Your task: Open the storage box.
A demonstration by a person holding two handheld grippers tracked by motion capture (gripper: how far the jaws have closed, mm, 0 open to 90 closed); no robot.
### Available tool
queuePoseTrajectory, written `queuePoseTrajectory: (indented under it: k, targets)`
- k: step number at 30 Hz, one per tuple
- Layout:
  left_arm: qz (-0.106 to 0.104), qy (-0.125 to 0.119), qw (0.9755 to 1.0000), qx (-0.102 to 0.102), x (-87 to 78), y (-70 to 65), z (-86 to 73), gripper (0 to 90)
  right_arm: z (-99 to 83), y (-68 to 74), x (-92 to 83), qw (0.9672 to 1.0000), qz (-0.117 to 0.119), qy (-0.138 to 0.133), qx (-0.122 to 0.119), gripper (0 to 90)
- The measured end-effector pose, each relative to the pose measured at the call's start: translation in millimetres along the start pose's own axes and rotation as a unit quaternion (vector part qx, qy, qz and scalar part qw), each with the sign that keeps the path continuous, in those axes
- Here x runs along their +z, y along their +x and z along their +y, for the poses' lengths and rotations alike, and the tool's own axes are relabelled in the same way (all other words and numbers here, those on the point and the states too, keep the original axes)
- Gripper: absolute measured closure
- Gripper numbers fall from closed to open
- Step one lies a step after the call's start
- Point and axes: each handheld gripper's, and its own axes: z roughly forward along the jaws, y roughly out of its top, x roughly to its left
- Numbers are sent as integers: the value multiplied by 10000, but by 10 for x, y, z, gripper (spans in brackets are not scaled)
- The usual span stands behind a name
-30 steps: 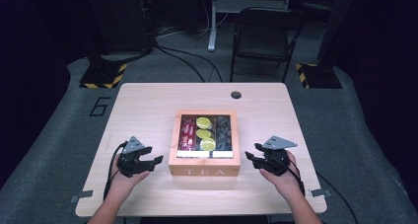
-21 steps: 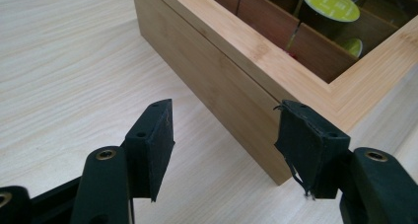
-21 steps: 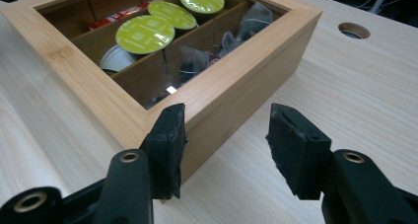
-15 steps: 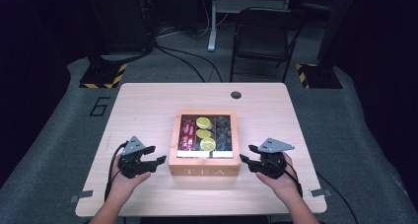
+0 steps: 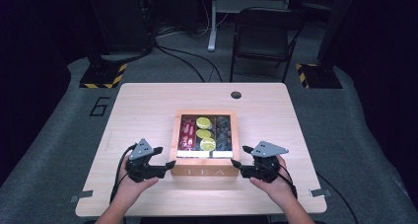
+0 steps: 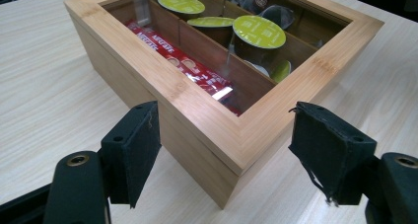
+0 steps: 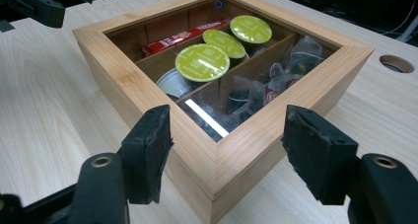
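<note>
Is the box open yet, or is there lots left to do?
Not open yet. The glass lid of the square bamboo tea box is shut over the green capsules. The left gripper and right gripper have just been opening, each framing a front corner without gripping. Gripping and lifting probably remain.

High view looks down; both gripper views closely share the box (image 5: 204, 157).

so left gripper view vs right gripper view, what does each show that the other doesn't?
Left gripper view: its open jaws straddle one front corner of the wooden box, red sachets nearest. Right gripper view: its open jaws straddle the other front corner, dark pouches nearest, plus the table's round hole. Both: glass-topped lid, green-lidded capsules, table. Both jaws have just been opening.
</note>
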Motion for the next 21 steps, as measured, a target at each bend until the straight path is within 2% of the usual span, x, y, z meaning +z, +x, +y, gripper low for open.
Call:
queuePoseTrajectory:
  k: [9,11,16,18,21]
  targets:
    - [-123,152,9998,-3,104,-20,-72,271,-61,10,93,9998,76,188,-77,345]
    - [-120,214,9997,56,129,-32,-86,271,-89,19,131,9996,112,251,-54,346]
    - [-127,336,9991,227,187,-63,-112,273,-140,38,204,9984,119,497,-231,347]
    - [-105,366,9990,238,208,-63,-127,280,-145,49,214,9984,44,514,-227,349]
    - [-81,398,9989,246,237,-53,-157,300,-155,29,223,9983,54,526,-232,357]
